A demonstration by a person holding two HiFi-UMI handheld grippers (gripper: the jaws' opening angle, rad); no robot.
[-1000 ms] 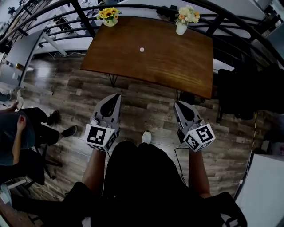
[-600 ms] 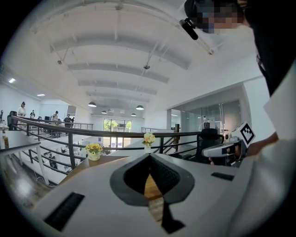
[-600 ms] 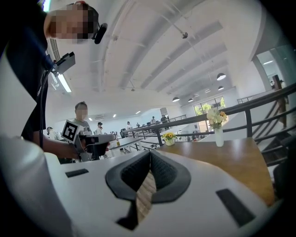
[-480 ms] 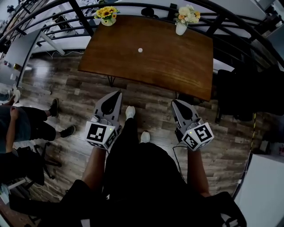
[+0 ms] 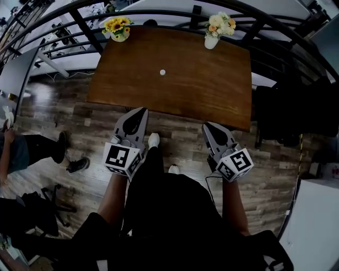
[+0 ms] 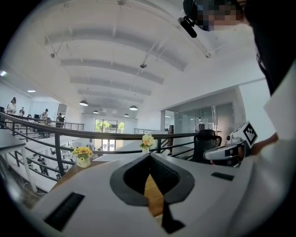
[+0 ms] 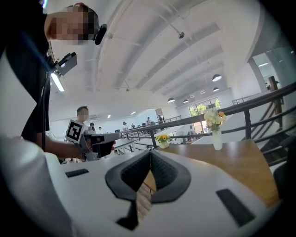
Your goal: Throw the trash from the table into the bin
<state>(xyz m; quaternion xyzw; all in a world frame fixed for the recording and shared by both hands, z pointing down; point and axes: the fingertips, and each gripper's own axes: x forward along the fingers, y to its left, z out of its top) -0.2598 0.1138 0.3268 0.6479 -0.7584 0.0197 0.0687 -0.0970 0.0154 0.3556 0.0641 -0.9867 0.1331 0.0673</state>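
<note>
A small white crumpled ball of trash (image 5: 162, 72) lies on the brown wooden table (image 5: 206, 84), toward its far left part. My left gripper (image 5: 141, 111) hovers over the floor just short of the table's near edge, its jaws shut and empty. My right gripper (image 5: 206, 126) is level with it on the right, also short of the edge, jaws together with nothing between them. In the left gripper view the jaws (image 6: 149, 157) meet at their tips, and so do those in the right gripper view (image 7: 150, 153). No bin is in view.
A vase of yellow flowers (image 5: 117, 29) and a white vase of pale flowers (image 5: 213, 32) stand at the table's far corners. A black railing (image 5: 63, 16) runs behind. A dark chair (image 5: 280, 111) stands at the right, and a seated person (image 5: 21, 151) is at the left.
Both grippers have moved forward with the person's step, so the table's near edge now sits closer to their tips. The jaws stayed shut. The seated person slid toward the picture's left edge.
</note>
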